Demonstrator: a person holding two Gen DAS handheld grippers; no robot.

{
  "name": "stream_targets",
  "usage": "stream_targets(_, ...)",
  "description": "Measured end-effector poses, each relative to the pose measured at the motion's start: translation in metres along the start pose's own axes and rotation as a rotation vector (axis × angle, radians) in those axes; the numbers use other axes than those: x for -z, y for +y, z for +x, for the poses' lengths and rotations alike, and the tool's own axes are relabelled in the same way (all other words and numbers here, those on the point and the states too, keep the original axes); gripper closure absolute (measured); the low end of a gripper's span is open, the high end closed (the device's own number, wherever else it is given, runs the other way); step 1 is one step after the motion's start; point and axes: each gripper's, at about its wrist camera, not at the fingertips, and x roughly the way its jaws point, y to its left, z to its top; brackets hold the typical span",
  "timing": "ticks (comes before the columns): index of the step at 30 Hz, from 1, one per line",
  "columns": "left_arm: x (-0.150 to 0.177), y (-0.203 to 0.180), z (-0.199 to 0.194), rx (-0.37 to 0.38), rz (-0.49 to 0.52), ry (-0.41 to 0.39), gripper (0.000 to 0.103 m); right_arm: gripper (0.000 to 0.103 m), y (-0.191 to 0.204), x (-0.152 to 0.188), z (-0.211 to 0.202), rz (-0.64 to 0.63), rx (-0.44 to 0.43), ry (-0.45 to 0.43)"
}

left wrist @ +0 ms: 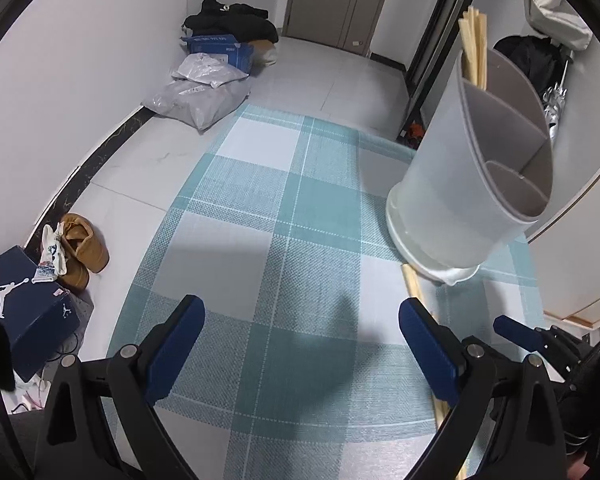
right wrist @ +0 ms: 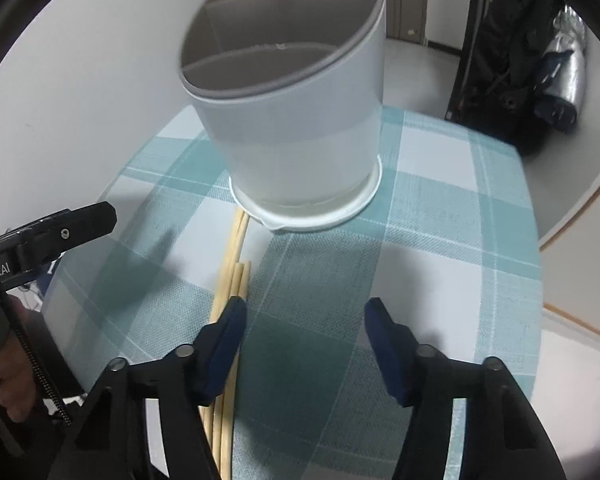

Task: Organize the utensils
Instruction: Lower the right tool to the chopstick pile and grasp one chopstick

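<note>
Reaching for loose chopsticks (right wrist: 236,264) at lower centre, on worktop (right wrist: 440,240) before holder (right wrist: 300,120) | right hand-held gripper (right wrist: 304,344) half spread, empty; sticks under its left finger (right wrist: 224,352) | left hand-held gripper (left wrist: 300,344) spread, empty | risk: closing off-centre scatters sticks

Holder (right wrist: 296,120) beyond bare cloth (right wrist: 440,240)

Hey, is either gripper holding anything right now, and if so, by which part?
Nothing is held. The left gripper stands open over bare cloth; the right gripper is open too, with the loose chopsticks just beside its left finger.
</note>
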Motion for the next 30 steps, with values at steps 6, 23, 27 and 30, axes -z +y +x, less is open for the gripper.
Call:
stream_targets(6, -0.001, 0.005, 0.004, -0.007, -0.004, 0.019, 0.007, 0.050, 0.010, -0.001, 0.008, -0.046, 0.003, 0.037)
stream_targets(23, -0.001, 0.010, 0.004, -0.042, 0.020, 0.005, 0.007, 0.068, 0.038, 0.003, 0.012, -0.149, 0.065, 0.005)
stream_targets(27, -0.001, 0.014, 0.004, -0.049, 0.010, 0.002, 0.007, 0.084, 0.040, 0.004, 0.016, -0.151, 0.062, -0.004)
stream_targets(30, -0.002, 0.016, 0.007, -0.051, 0.000, 0.009, 0.007, 0.097, 0.033, 0.000, 0.017, -0.119, 0.051, -0.002)
